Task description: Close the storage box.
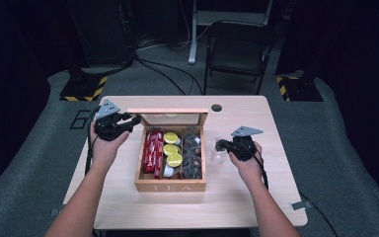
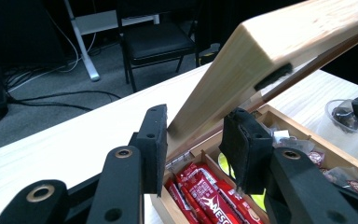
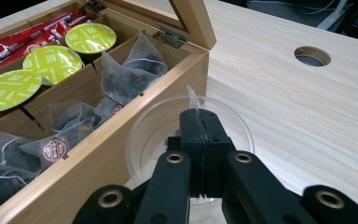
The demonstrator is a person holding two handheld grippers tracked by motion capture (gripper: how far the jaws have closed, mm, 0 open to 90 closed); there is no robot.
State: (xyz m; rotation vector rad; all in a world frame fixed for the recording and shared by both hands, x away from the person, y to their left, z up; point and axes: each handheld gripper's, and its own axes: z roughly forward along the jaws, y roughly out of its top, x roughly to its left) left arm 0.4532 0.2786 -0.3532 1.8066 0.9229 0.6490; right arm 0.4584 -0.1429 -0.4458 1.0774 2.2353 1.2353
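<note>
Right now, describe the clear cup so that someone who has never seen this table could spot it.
Find the wooden tea box in the middle of the table. The clear plastic cup stands just off its right wall, beside the tea bag compartment. It is the one see-through round thing, with the right hand-held gripper over it.

A black folding chair [image 1: 238, 52] stands on the grey floor beyond the table's [image 1: 256, 197] far edge. Left of the chair rises a white stand leg [image 1: 193, 34], with black cables [image 1: 163, 74] trailing across the floor. Yellow-and-black striped base plates [image 1: 84, 89] flank the chair further out.
</note>
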